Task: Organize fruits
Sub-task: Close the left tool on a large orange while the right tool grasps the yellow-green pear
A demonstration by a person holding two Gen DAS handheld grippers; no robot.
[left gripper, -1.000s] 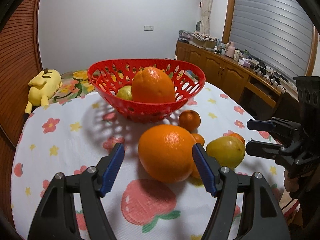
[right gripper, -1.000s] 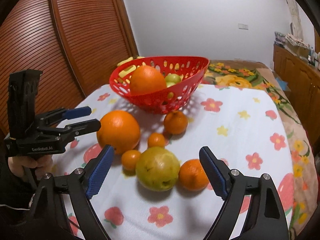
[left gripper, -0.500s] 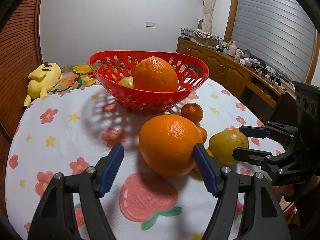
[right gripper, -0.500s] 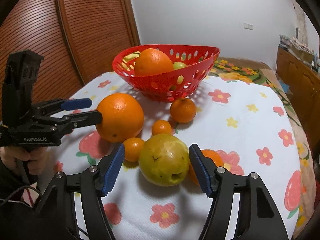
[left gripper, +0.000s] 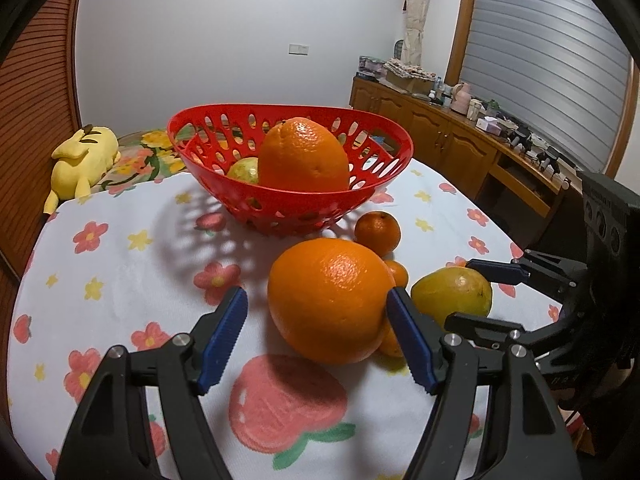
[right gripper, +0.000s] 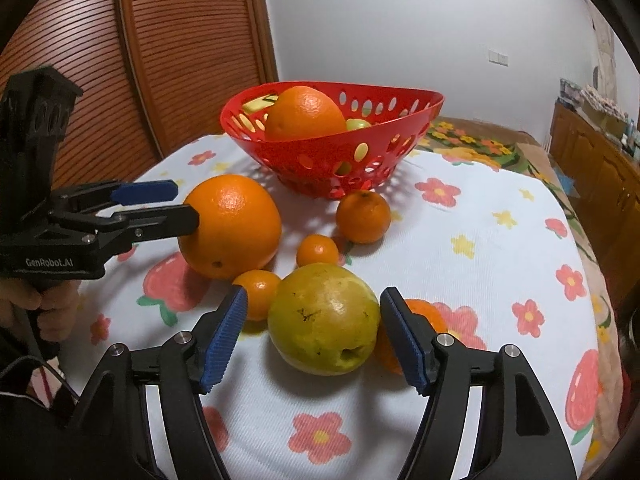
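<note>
A big orange lies on the flowered tablecloth, between the open jaws of my left gripper; the right pad is at its side, the left pad is apart. A yellow-green pear lies between the open jaws of my right gripper, neither pad clearly pressing it. A red basket behind holds another big orange and a green fruit. Small tangerines lie around the pear. The left gripper also shows in the right wrist view.
A yellow plush toy lies at the far left beyond the table. A wooden sideboard with clutter runs along the right wall. A slatted wooden door stands behind the table's left side. The table edge curves off at the right.
Both grippers have moved forward and lower over the table. The big orange now sits between my left jaws and the pear between my right jaws, which have narrowed.
</note>
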